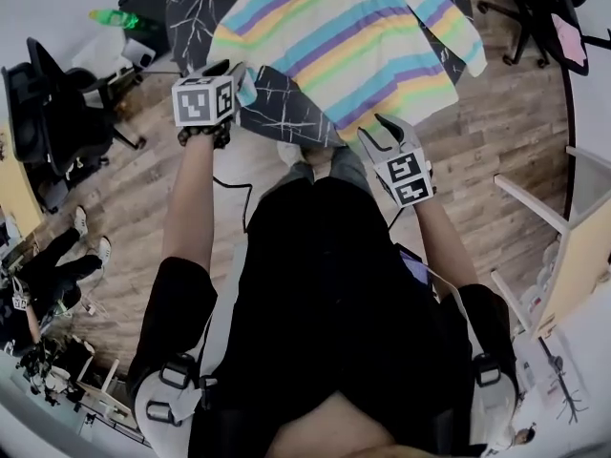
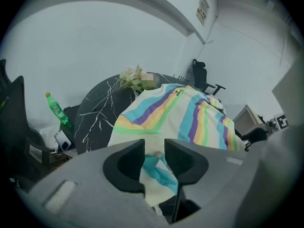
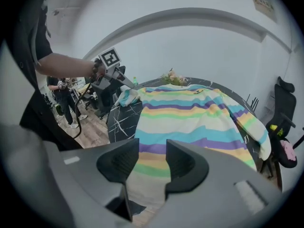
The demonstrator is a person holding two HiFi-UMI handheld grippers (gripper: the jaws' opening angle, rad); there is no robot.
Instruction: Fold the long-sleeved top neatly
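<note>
My left gripper (image 2: 154, 148) stands part open over the near left edge of the round black marble-patterned table (image 1: 277, 103). The teal-striped sleeve end (image 2: 160, 171) shows in the gap, unclamped. My right gripper (image 3: 152, 152) stands wide open and empty above the near edge. The pastel-striped long-sleeved knit top (image 1: 353, 36) lies spread flat across the table

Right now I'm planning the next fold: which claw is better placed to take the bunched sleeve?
Left, I'd say. The left claw hangs over the bunched sleeve at the table edge, fabric showing between its parted jaws. The right claw is open over the hem, farther away.
</note>
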